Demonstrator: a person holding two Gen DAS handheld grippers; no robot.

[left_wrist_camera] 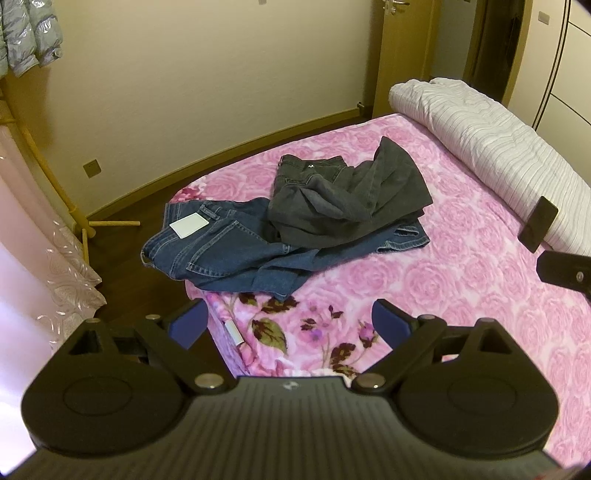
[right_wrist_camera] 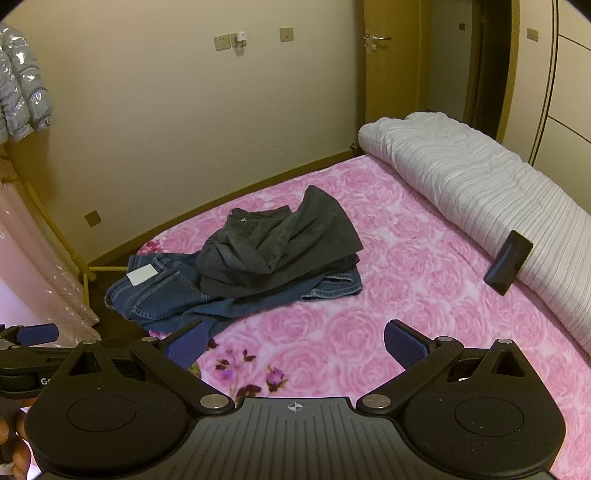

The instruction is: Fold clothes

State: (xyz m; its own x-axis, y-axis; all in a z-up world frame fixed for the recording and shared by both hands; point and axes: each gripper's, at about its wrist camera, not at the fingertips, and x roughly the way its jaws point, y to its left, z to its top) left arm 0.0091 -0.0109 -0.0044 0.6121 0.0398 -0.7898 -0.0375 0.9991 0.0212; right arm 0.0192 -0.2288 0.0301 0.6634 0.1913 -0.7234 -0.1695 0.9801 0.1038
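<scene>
A pair of blue jeans [left_wrist_camera: 214,251] with a white label lies crumpled near the corner of the pink rose-patterned bed [left_wrist_camera: 461,295], one end hanging over the edge. Dark grey jeans [left_wrist_camera: 343,199] lie bunched on top of them. Both show in the right wrist view too: the blue jeans [right_wrist_camera: 159,295] and the grey jeans [right_wrist_camera: 277,251]. My left gripper [left_wrist_camera: 290,323] is open and empty, above the bed's near corner, short of the clothes. My right gripper [right_wrist_camera: 295,345] is open and empty above the bed [right_wrist_camera: 424,314], to the right of the left one.
A rolled white striped quilt [right_wrist_camera: 480,192] lies along the bed's right side, with a black phone [right_wrist_camera: 509,262] leaning on it. A wooden coat rack [left_wrist_camera: 59,184] with a silver jacket [left_wrist_camera: 29,33] stands at the left on the dark floor. A door [right_wrist_camera: 391,74] is at the back.
</scene>
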